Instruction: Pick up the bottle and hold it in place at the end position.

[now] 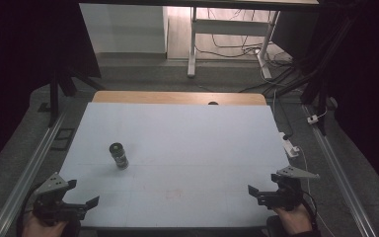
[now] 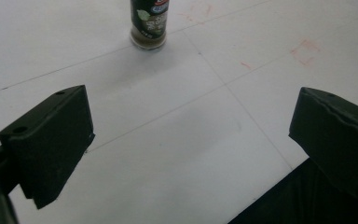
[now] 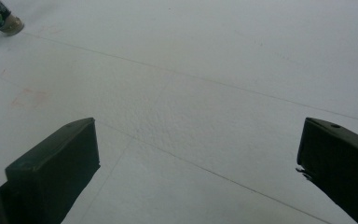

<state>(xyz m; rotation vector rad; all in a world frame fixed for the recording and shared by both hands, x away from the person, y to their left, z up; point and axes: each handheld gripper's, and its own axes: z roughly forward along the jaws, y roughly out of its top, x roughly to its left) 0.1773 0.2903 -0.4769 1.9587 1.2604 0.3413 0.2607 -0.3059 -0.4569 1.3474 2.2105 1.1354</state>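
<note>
High view: a white table (image 1: 187,148) filled the centre of the frame. A small dark jar (image 1: 119,155) stood upright left of centre, alone on the surface. The left gripper (image 1: 81,205) sat at the lower left corner and the right gripper (image 1: 258,194) at the lower right, each held by a hand (image 1: 37,227) at the bottom edge; the right hand (image 1: 291,219) lay just below its gripper. Both grippers were well apart from the jar.

Left gripper view: the jaws stood released, wide apart at the lower left and lower right, with nothing between them. The jar (image 2: 149,23) appeared at the top edge, left of centre, beyond the gap and apart from both jaws. Faint red marks (image 2: 303,49) showed at upper right.

Right gripper view: the jaws were likewise released and empty. The jar (image 3: 2,17) lay in the upper left corner, well apart from the left-hand jaw, partly cut by the frame.
</note>
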